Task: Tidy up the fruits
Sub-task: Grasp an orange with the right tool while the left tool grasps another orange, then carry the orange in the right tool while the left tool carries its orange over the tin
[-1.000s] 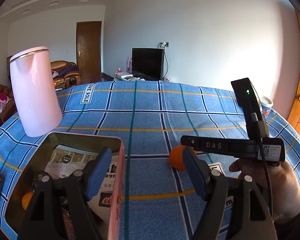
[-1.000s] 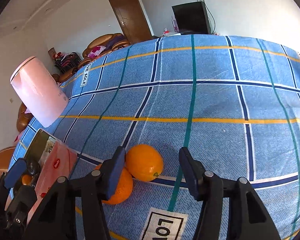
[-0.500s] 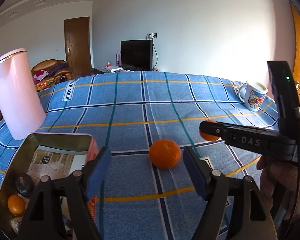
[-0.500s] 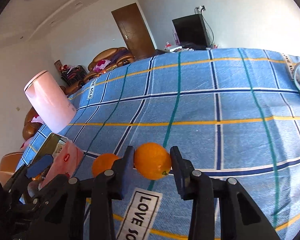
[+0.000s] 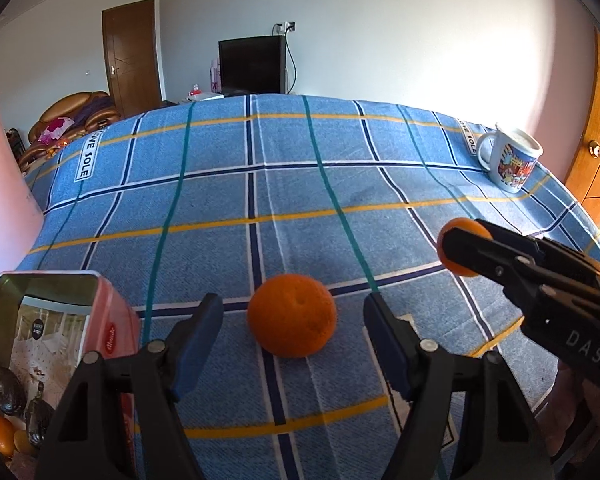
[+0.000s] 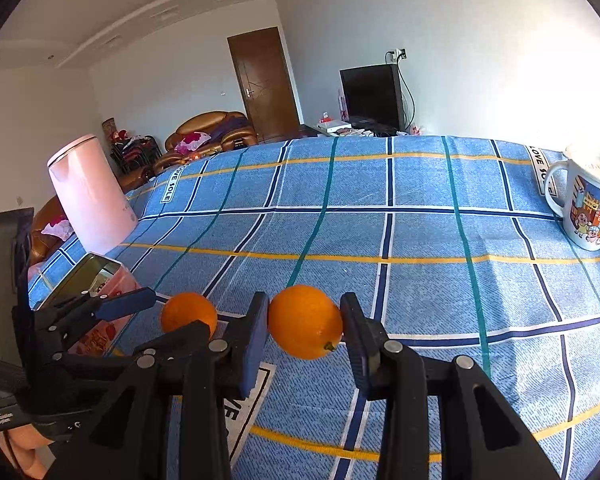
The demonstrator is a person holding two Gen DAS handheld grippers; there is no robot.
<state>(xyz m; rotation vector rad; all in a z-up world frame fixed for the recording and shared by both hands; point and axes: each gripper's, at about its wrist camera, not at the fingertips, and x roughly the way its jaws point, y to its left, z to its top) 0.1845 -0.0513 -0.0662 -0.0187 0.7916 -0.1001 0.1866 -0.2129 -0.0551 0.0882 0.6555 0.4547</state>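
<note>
An orange (image 5: pixel 292 315) lies on the blue checked cloth between the open fingers of my left gripper (image 5: pixel 293 322), untouched; it also shows in the right wrist view (image 6: pixel 189 314). My right gripper (image 6: pixel 305 322) is shut on a second orange (image 6: pixel 305 321) and holds it above the cloth; that orange shows at the right of the left wrist view (image 5: pixel 458 240). An open metal tin (image 5: pixel 44 344) at the lower left holds small oranges and dark fruits.
A pink kettle (image 6: pixel 88 200) stands at the left edge of the table. A printed mug (image 6: pixel 588 204) stands at the far right. The blue cloth (image 5: pixel 300 184) covers the whole table, with a television and door beyond.
My right gripper shut on one orange and lifted it off the cloth. My left gripper swung right from the tin until its open fingers flank the other orange.
</note>
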